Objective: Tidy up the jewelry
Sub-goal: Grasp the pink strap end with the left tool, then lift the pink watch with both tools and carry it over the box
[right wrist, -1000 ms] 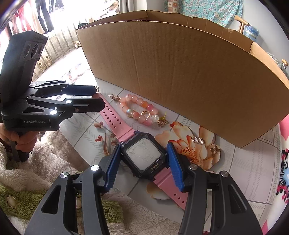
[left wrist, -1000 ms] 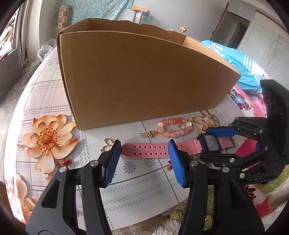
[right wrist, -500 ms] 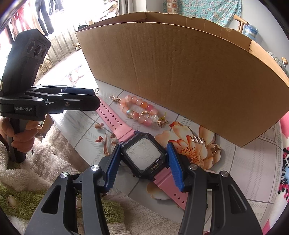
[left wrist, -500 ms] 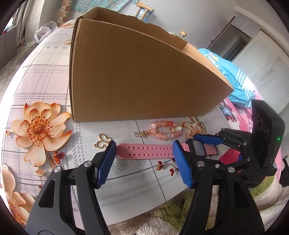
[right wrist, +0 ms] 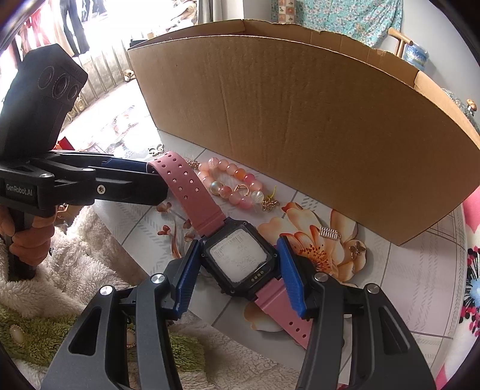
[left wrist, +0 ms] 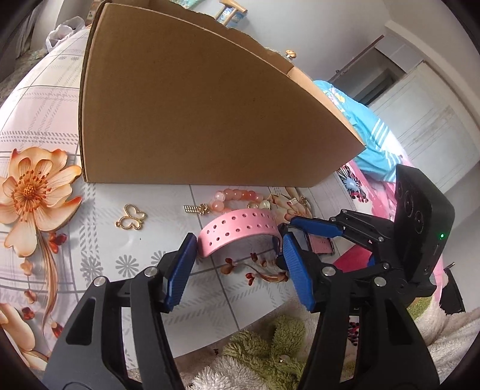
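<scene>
The right gripper (right wrist: 238, 271) squeezes the black face of the pink watch (right wrist: 237, 258), in front of the big cardboard box (right wrist: 300, 126). The left gripper (left wrist: 238, 259) has its jaws wide, by the lifted strap. Pink beads (right wrist: 232, 183) lie between watch and box.

Bright daylight fills both views. In the right wrist view the window (right wrist: 90, 27) up and to the left of the gripper is blown out to white, and glare washes the watch face (right wrist: 238, 258) between the blue pads. The cardboard box (left wrist: 192, 120) ahead stays evenly lit (its straight edges bow strongly). Shadows under the fingers are soft. Dark vignetting rings each frame; the corners smear slightly.
</scene>
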Demonstrator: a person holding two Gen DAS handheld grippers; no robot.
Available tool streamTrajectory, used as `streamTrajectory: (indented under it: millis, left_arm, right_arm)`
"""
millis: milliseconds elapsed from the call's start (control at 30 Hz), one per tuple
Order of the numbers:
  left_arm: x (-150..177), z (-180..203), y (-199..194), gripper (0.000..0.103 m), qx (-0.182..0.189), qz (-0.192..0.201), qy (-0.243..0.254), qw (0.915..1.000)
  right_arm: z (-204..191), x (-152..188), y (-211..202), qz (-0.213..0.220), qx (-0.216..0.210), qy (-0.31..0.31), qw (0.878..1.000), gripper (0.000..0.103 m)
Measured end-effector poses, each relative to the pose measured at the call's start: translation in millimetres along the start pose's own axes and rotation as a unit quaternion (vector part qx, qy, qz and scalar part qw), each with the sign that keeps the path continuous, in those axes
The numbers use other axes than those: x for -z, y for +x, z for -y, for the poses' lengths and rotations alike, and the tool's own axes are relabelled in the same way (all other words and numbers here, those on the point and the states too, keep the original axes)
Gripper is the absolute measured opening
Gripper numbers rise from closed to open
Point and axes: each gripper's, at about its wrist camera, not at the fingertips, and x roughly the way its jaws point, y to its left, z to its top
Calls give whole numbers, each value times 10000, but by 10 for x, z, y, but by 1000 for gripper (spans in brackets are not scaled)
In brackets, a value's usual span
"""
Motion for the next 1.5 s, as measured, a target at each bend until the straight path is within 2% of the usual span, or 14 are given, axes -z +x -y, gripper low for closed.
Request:
streamTrajectory:
  millis: [133, 333, 667, 733, 833, 933, 1033, 1133, 1267, 1400, 1500]
  left_arm:
    - [-80, 6, -28, 54, 6, 135, -30, 9999]
    - [-144, 15, 21, 47, 74, 181, -73, 9998]
    - [-150, 79, 32, 19, 56, 261, 64, 9996]
    - [-129, 137, 35, 17, -122, 276, 234, 9993]
    - [-66, 263, 54, 16, -576, 287, 662, 9957]
    - [13, 368, 88, 16, -833, 280, 996, 9911]
    - [71, 445, 118, 16, -1059, 293, 1263, 9859]
    - [107, 446, 129, 16, -1209, 253, 1435, 9819]
    - [137, 411, 137, 16, -1270, 165, 1494, 9804]
    - [147, 393, 163, 16, -1284, 124, 1455, 9809]
    - [158, 384, 163, 16, -1314, 118, 1473, 9803]
  right_arm:
    - [-28, 6, 4, 13, 11, 3, 10000, 51]
    - [-44, 21, 22, 26, 15, 7, 10000, 51]
    - [-89, 40, 29, 39, 86, -35, 9999, 51]
    - [-101, 45, 36, 44, 100, -29, 9999, 51]
    - [-125, 42, 29, 47, 126, 37, 9999, 51]
    - [-112, 72, -35, 79, 61, 360, 9993, 51]
    - [-62, 168, -229, 368, 24, 894, 9953, 51]
    - [89, 332, -451, 653, -25, 1677, 9837, 51]
    - [271, 564, -625, 838, 224, 2458, 9654, 51]
    - [396, 657, -524, 623, 289, 2959, 9528, 46]
    - [439, 668, -392, 326, 460, 3065, 9502, 41]
